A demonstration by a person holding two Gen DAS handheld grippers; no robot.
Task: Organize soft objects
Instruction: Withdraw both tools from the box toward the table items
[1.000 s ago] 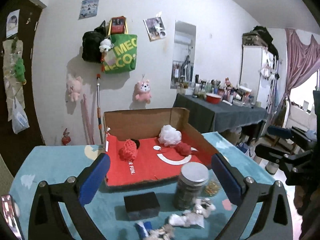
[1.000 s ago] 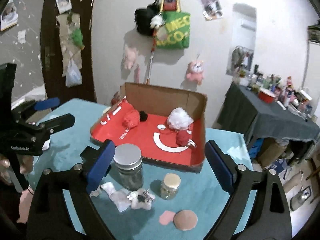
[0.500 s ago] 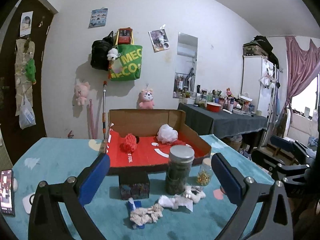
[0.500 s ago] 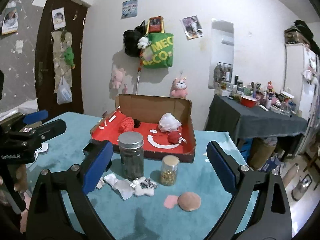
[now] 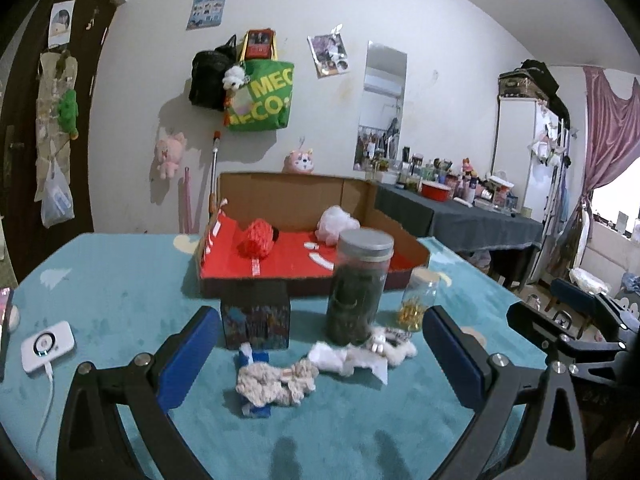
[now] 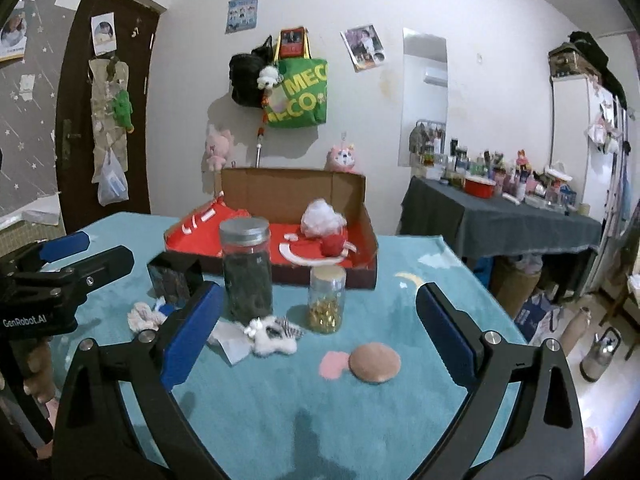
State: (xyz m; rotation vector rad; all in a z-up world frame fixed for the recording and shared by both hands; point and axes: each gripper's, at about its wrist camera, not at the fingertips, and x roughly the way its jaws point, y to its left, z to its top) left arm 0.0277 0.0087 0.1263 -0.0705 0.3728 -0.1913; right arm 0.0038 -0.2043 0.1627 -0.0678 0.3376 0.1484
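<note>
Soft objects lie scattered on the teal surface (image 5: 120, 296) in front of me: a beige knitted scrunchie (image 5: 276, 380) on a blue scrap, and beside it a small white plush toy (image 6: 272, 334) touching a tall dark-filled jar (image 6: 247, 270). A tan round pad (image 6: 375, 362) rests nearer my right side. Behind them an open cardboard box (image 5: 296, 196) with a red floor holds a red yarn ball (image 5: 256, 239) and a white fluffy puff (image 5: 336, 220). A small jar of gold pieces (image 6: 327, 304) stands beside the tall one. My left gripper (image 5: 316, 356) and right gripper (image 6: 316, 336) both hover spread wide, holding nothing.
</note>
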